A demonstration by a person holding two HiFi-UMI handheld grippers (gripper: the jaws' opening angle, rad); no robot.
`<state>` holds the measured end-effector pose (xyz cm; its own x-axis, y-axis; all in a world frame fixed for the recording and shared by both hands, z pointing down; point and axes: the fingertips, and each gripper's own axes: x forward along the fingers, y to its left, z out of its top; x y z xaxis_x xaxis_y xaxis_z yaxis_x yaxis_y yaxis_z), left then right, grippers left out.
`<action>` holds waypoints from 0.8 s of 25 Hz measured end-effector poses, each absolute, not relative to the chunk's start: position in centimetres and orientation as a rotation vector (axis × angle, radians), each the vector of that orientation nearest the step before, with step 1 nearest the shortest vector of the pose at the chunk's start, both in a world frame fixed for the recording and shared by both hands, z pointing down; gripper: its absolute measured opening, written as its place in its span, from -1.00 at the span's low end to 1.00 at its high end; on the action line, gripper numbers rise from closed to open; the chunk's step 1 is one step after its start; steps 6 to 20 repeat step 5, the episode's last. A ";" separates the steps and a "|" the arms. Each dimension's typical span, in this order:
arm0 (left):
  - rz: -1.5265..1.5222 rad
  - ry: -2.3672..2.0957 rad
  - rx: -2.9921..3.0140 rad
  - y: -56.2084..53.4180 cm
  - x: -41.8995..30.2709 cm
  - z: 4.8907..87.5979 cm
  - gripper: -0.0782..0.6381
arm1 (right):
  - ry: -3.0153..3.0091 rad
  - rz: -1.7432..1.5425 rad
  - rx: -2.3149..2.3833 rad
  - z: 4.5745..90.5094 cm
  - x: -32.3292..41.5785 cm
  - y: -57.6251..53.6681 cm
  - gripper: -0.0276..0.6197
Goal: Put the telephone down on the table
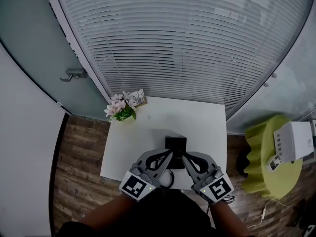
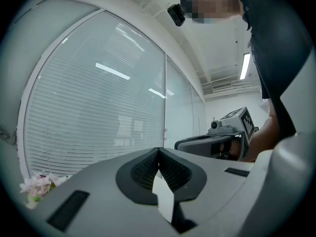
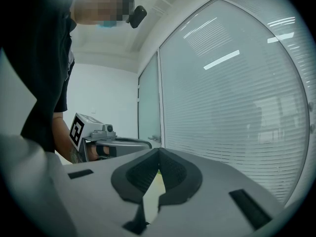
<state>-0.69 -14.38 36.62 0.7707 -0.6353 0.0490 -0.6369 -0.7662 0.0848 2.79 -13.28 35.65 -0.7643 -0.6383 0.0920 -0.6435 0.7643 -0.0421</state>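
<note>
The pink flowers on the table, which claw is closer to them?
Left. In the head view the left claw sits below and right of the pink flowers. The right claw sits beside it, farther right still.

The worktop [image 1: 197, 117] is white and rectangular, and it stands on a floor [image 1: 79, 152] of brown wooden boards, with its far edge just beside the wall of white blinds. At its far left corner stands a small plant [image 1: 120, 107] with pale pink flowers and green leaves. Just beside the plant, on the right, a small card or frame [image 1: 139, 98] leans; its print is too small to read. Near the front edge, about in the middle, is the black telephone [image 1: 175, 143]. The other parts of the surface are bare white.
</note>
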 end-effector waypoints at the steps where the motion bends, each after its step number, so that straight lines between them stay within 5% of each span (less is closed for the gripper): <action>1: 0.028 -1.031 2.866 -14.3 -0.7 36.6 -0.76 | -2.883 0.108 1.047 35.6 2.7 -13.2 -0.84; 20: 0.025 -1.026 2.867 -14.0 -0.6 36.7 -0.76 | -2.887 0.101 1.043 35.6 2.6 -13.1 -0.84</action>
